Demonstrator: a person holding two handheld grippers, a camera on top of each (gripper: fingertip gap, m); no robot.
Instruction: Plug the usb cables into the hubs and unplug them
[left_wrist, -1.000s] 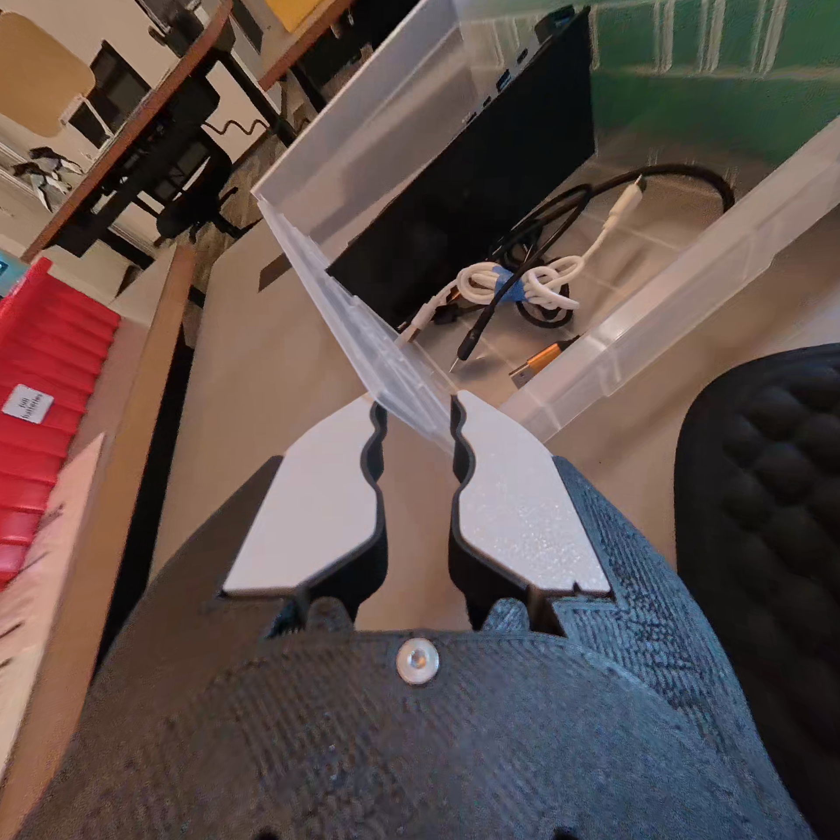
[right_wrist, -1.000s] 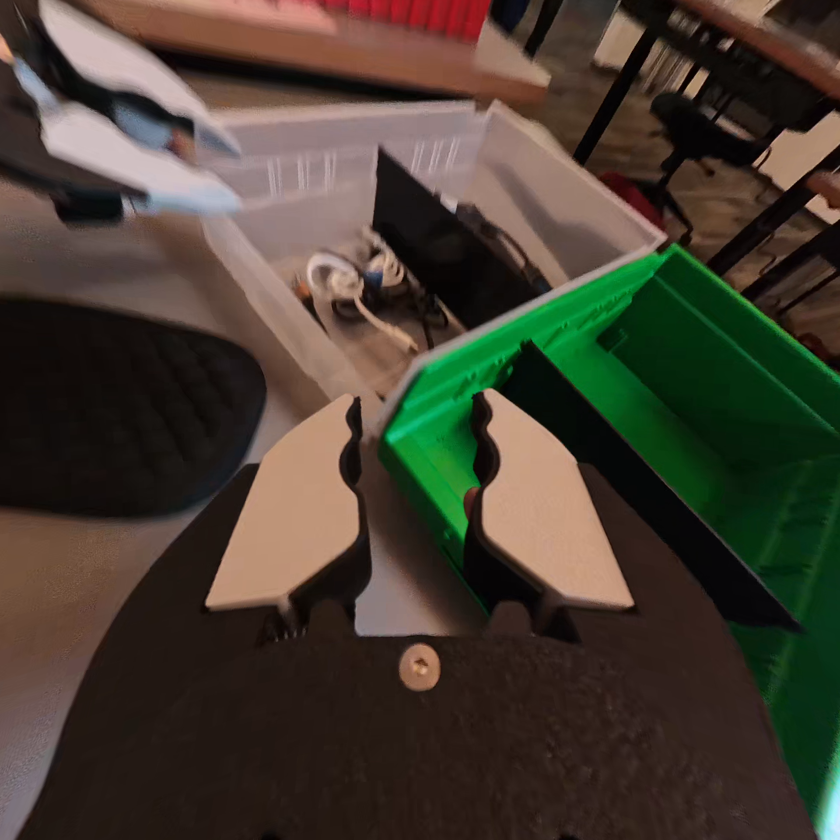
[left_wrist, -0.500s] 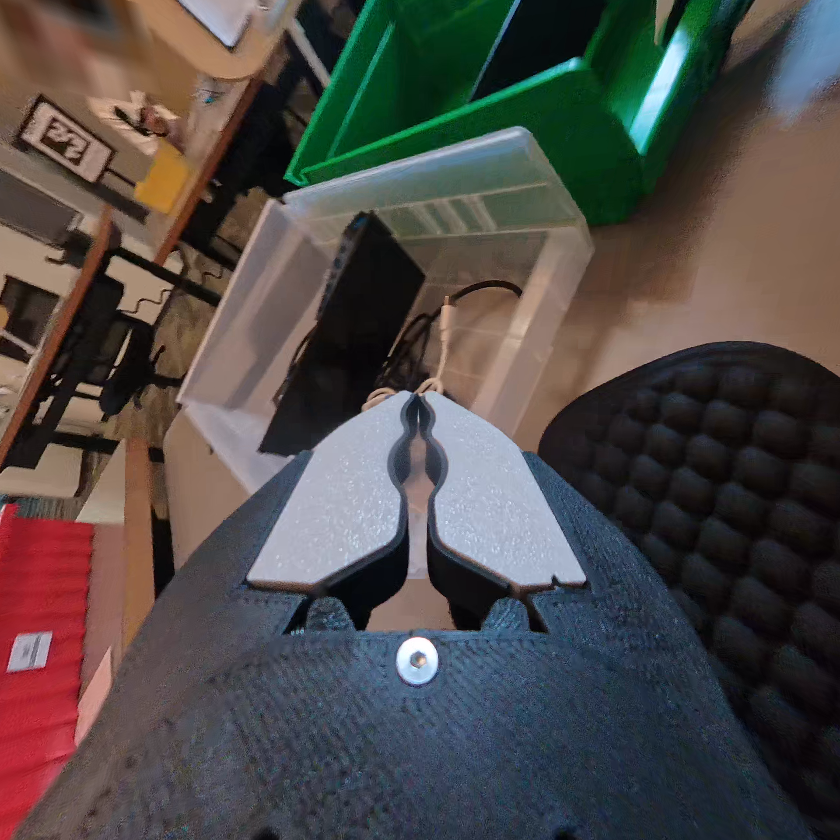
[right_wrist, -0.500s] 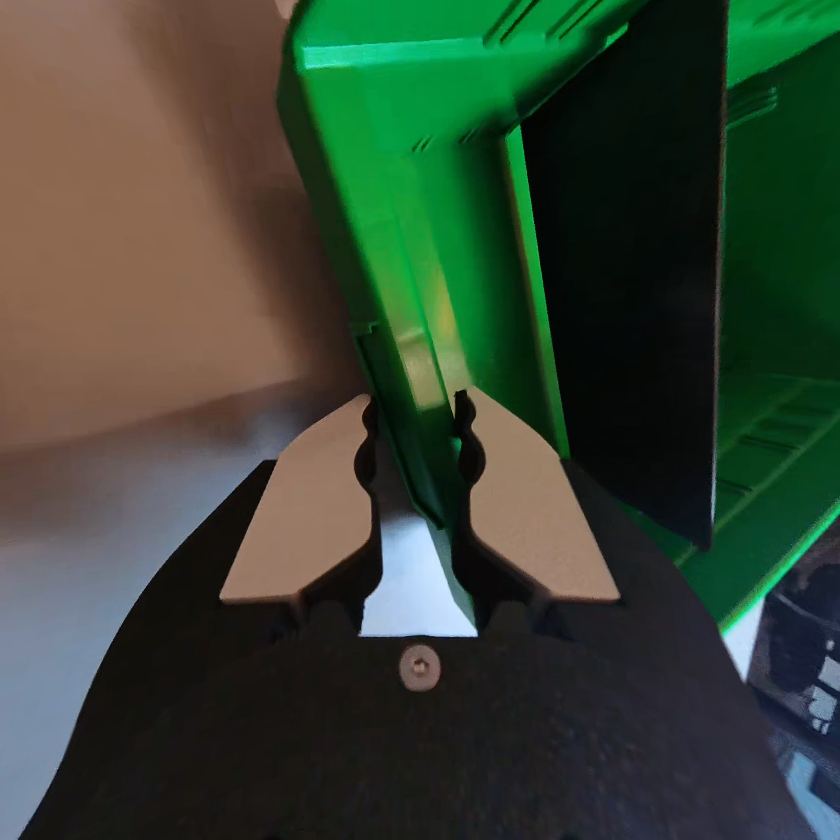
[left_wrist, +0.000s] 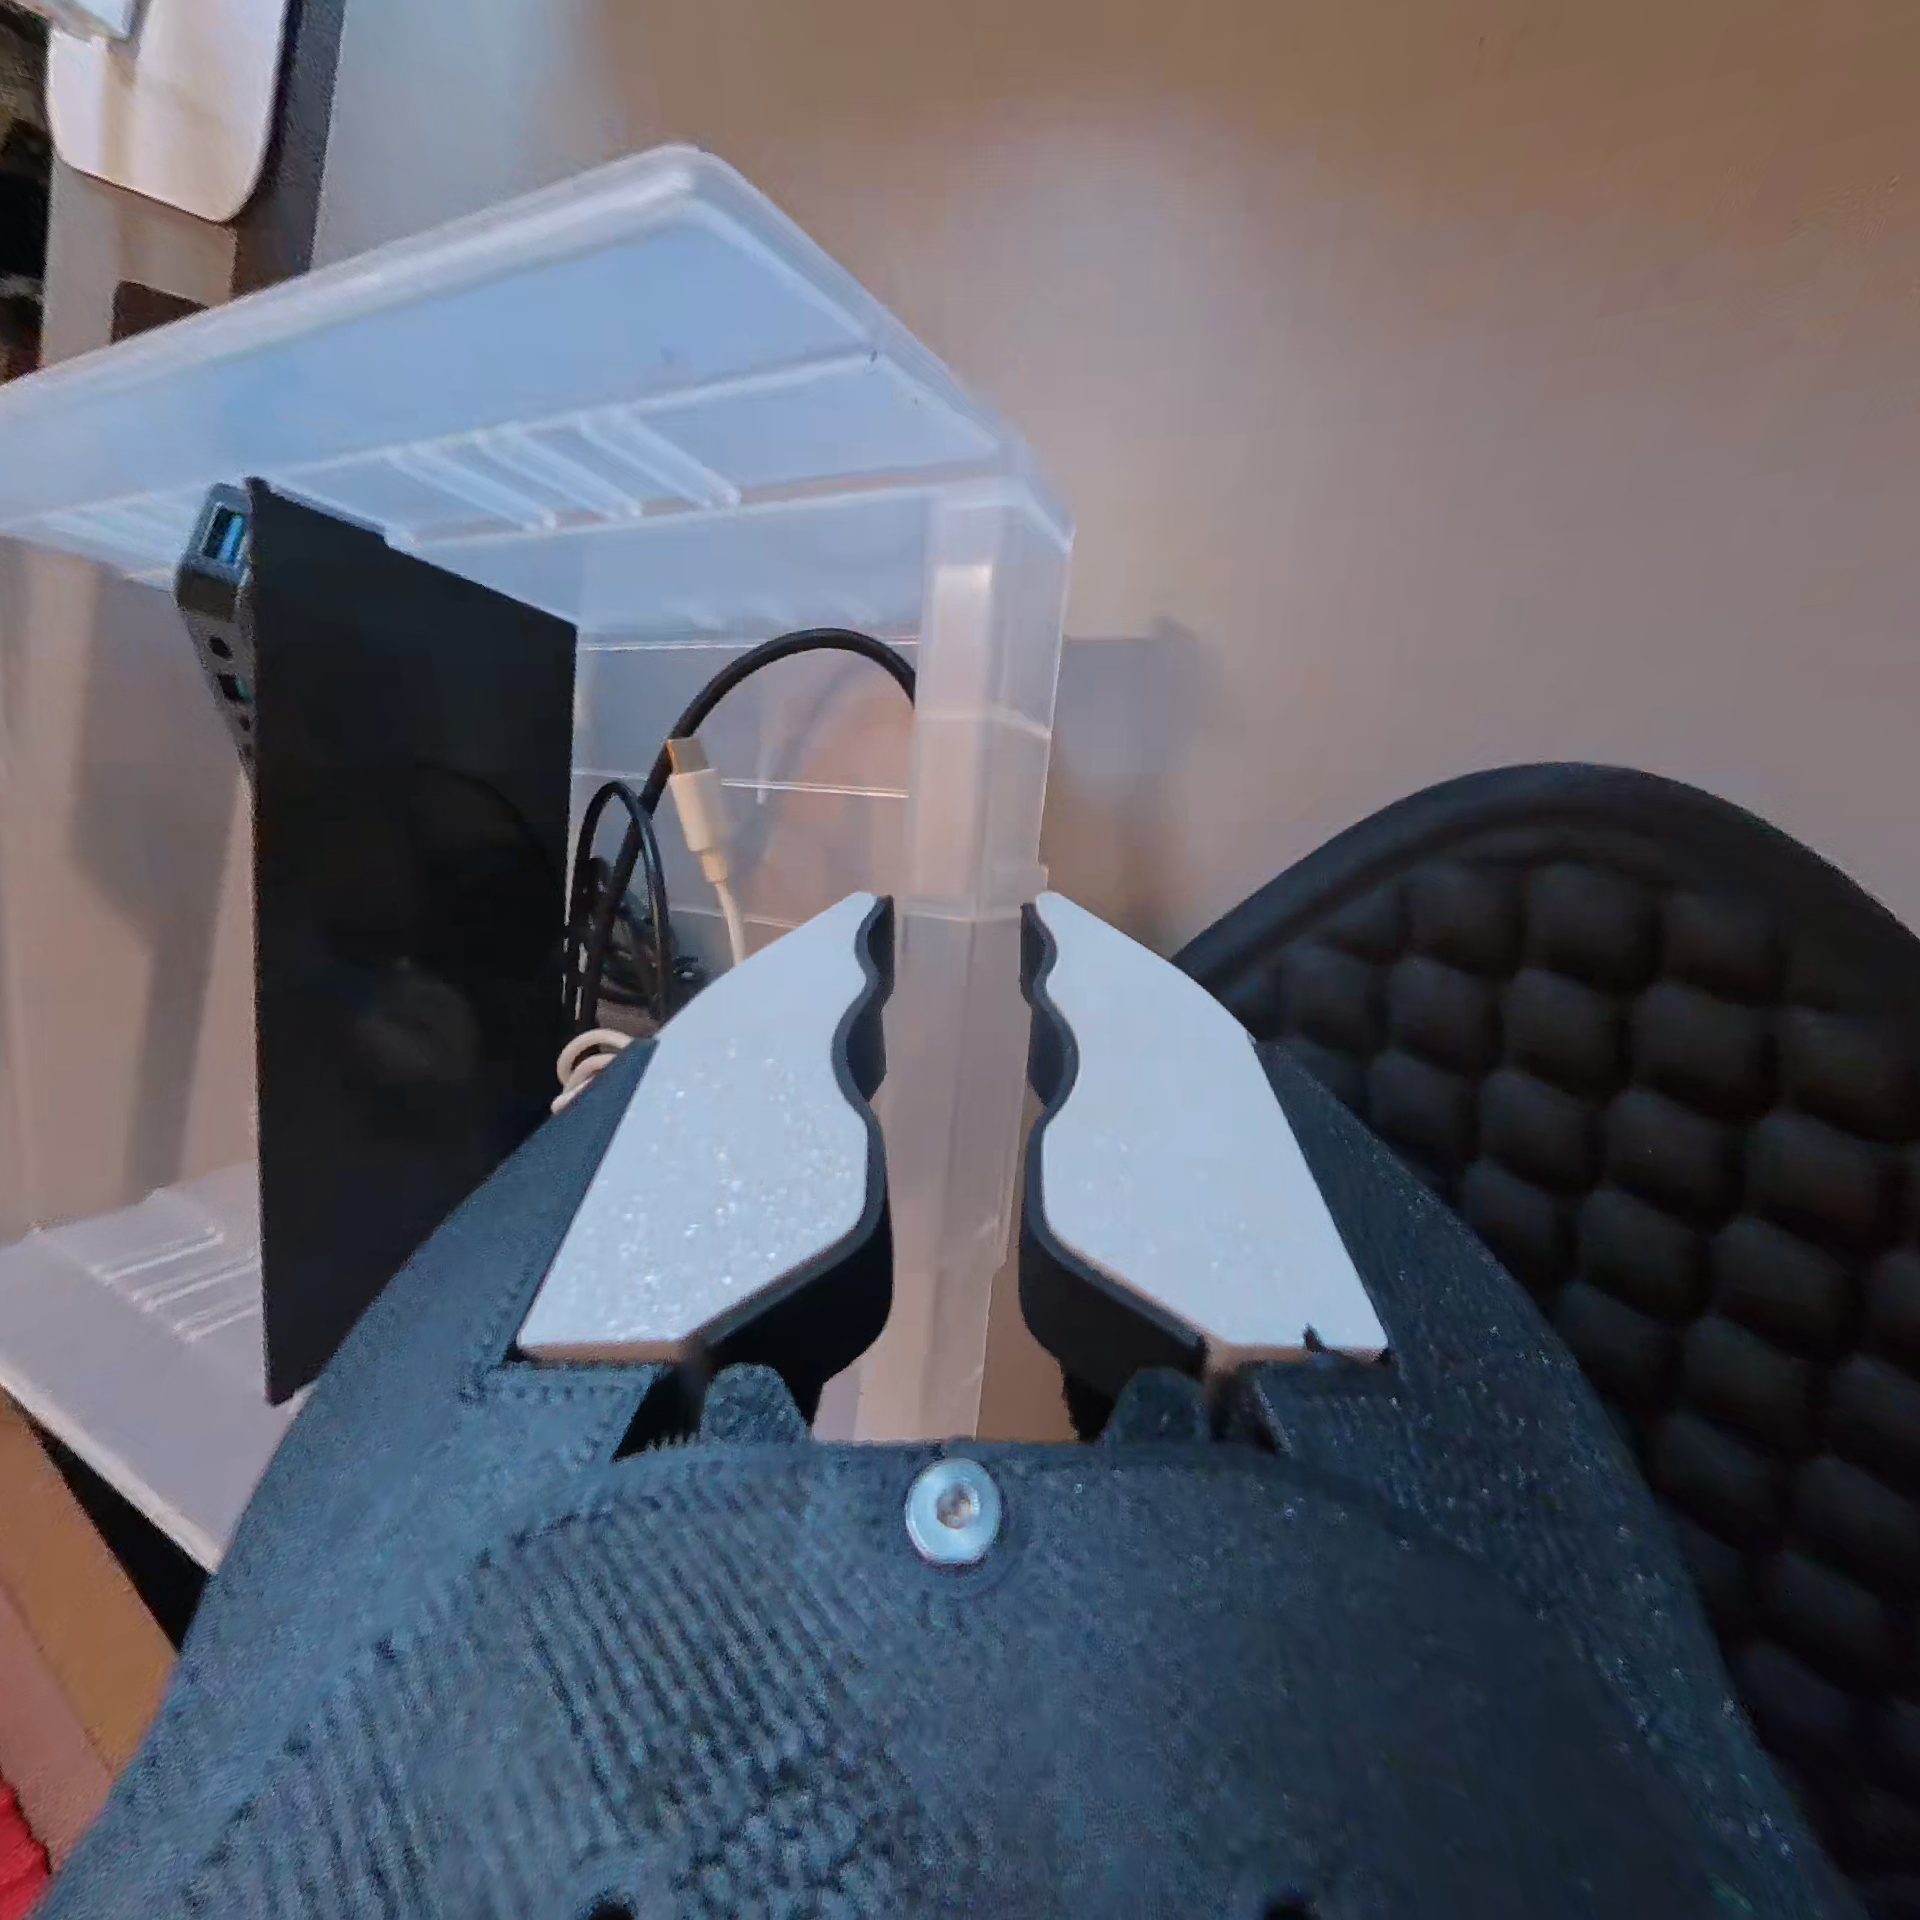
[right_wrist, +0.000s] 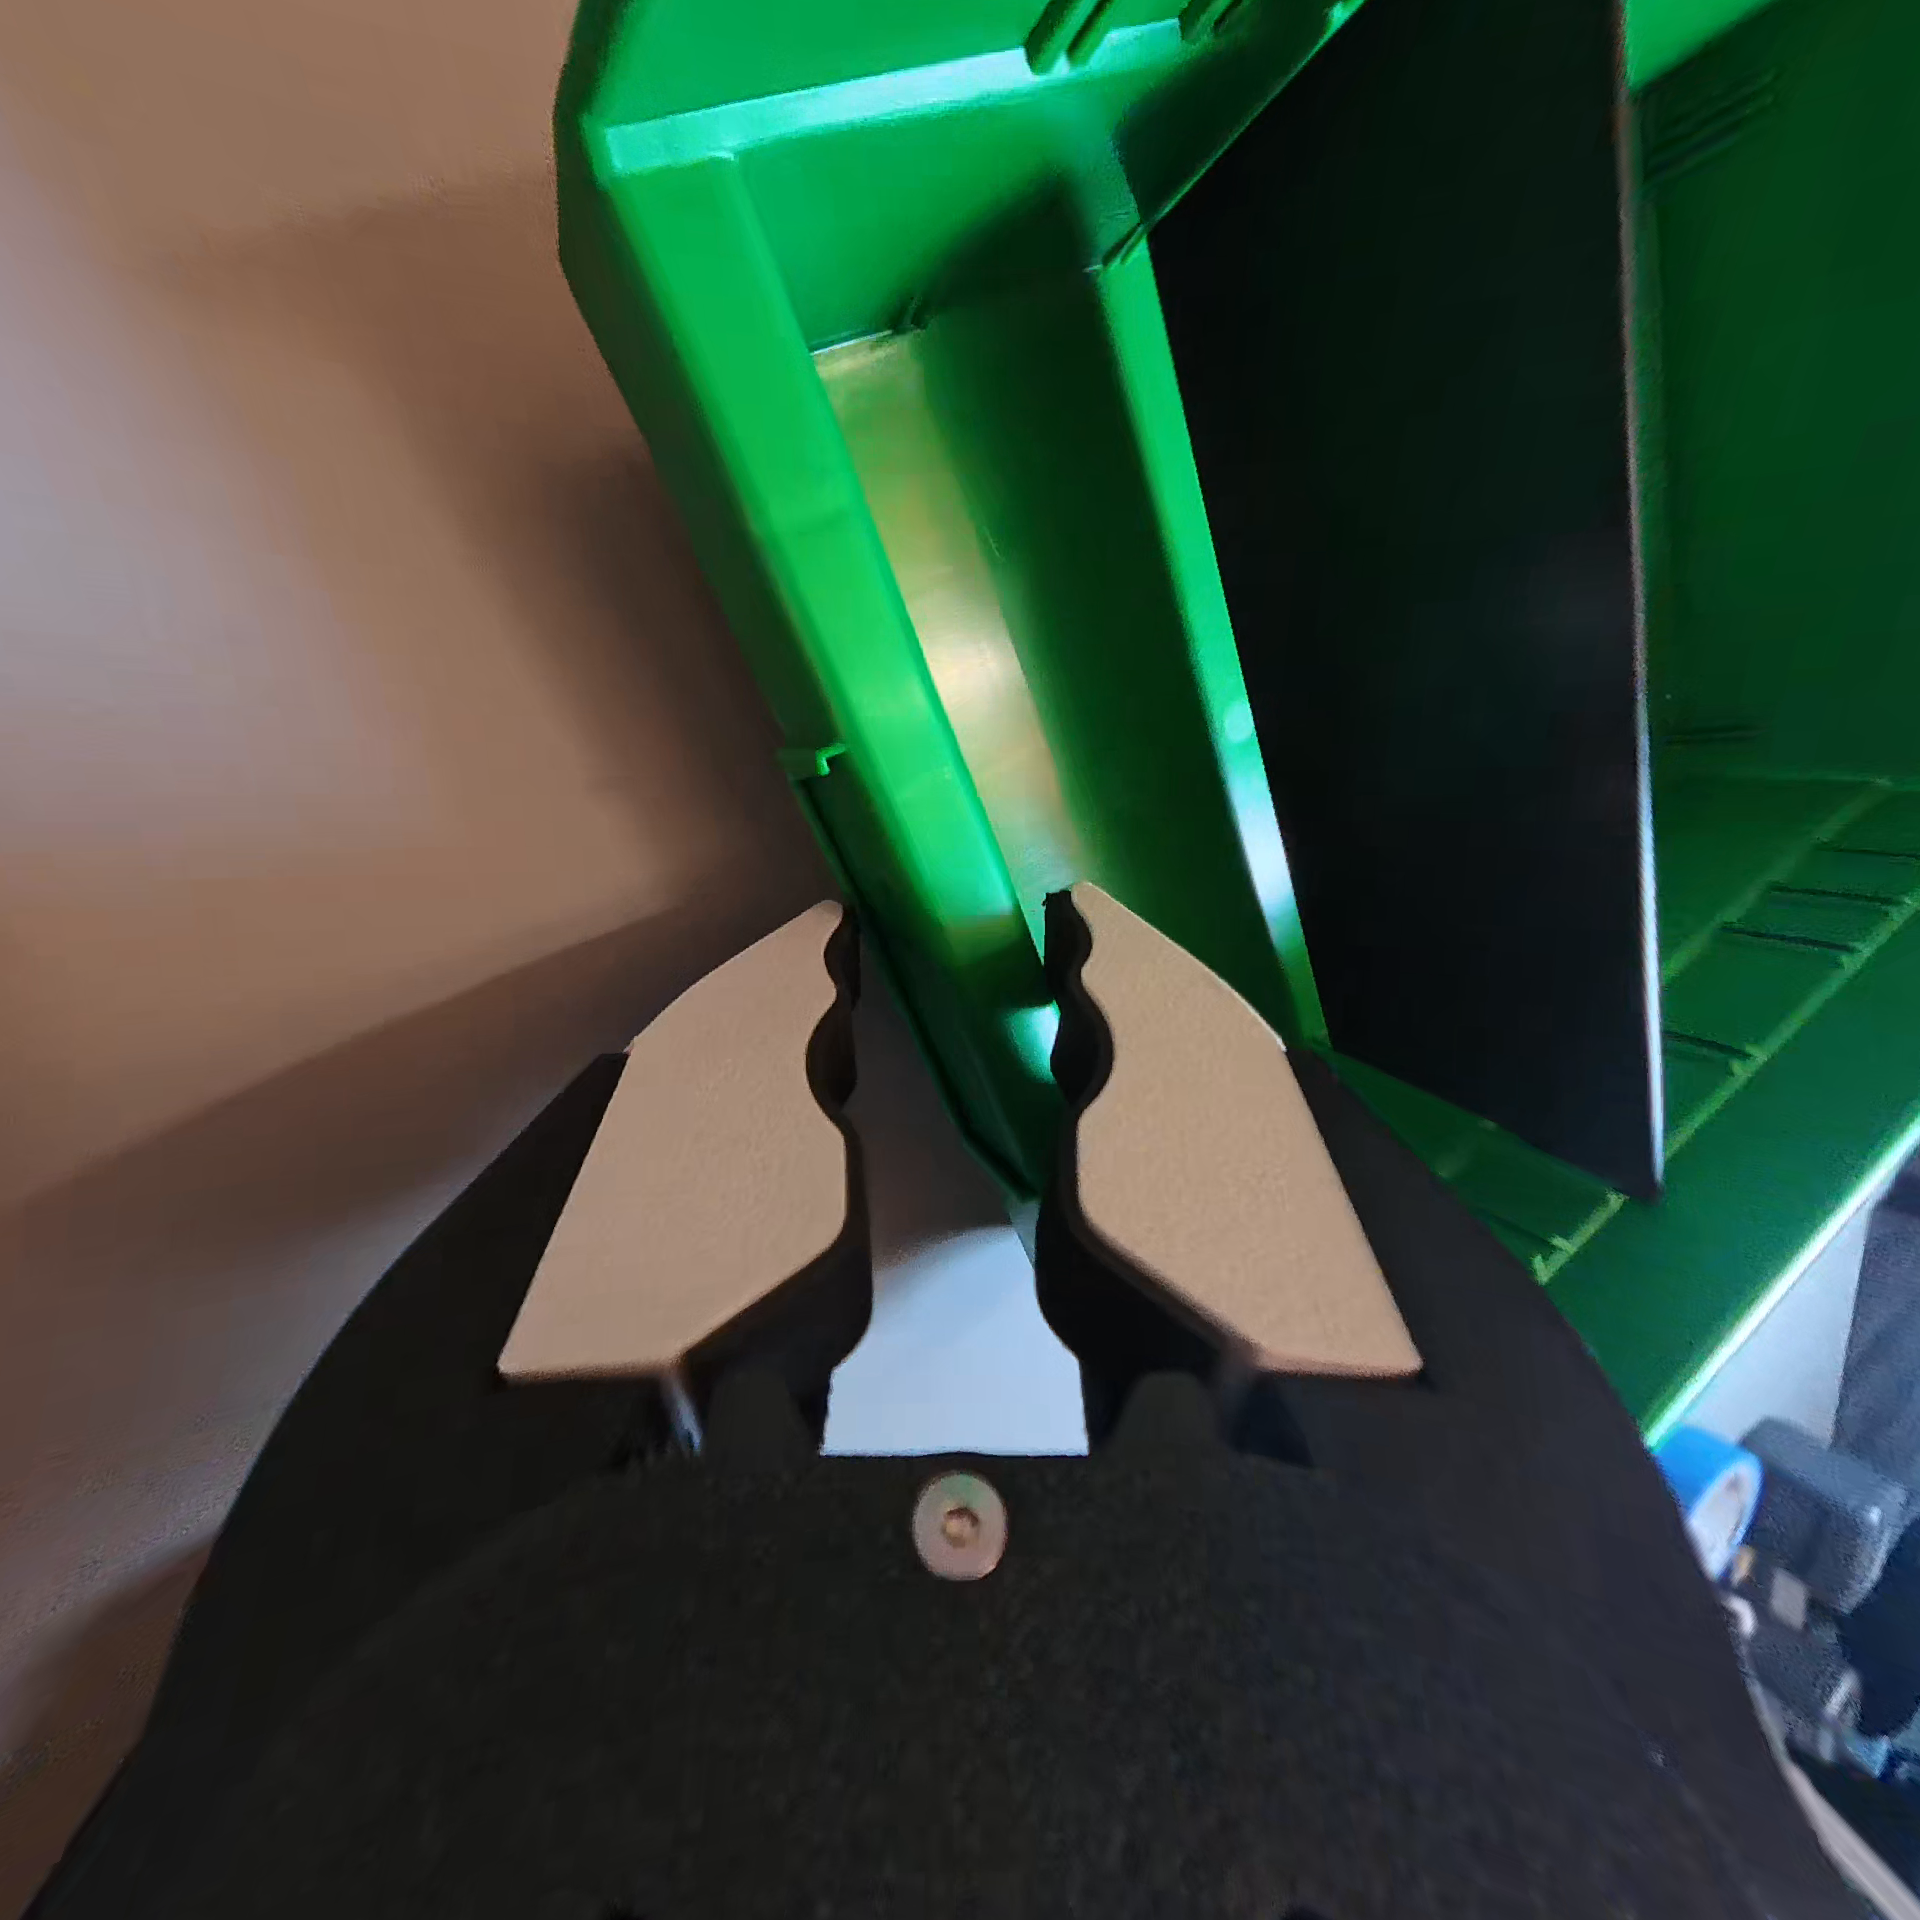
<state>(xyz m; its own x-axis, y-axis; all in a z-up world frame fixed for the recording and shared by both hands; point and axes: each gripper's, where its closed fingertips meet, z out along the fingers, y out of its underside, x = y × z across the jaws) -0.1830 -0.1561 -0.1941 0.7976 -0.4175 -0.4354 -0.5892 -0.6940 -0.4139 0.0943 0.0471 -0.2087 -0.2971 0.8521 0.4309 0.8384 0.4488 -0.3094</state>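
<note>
- The left gripper (left_wrist: 956, 914) straddles the corner post of the clear bin (left_wrist: 977, 727); its jaws press on the post or sit very close, and I read it as clamped there.
- Inside that bin one black hub (left_wrist: 416, 883) stands on edge at the left, its ports facing up along the narrow side. Right of it lie the cables: at least one black cable (left_wrist: 790, 655) arching over and one white cable (left_wrist: 701, 821) with its plug up. The rest of the bundle is hidden behind the gripper, so the count is uncertain.
- One black cushion (left_wrist: 1621, 1143) lies on the table (left_wrist: 1455, 364), right of the bin.
- The right gripper (right_wrist: 951, 914) is closed on the near wall of the green bin (right_wrist: 748, 364). One black divider (right_wrist: 1403, 623) stands in it; no hub or cable shows there.
- The step looks like positioning both bins. To do it well, keep the bins level, so the hub stays upright and the cables do not spill, and place them within reach before letting go.
- No cable is plugged in yet.
</note>
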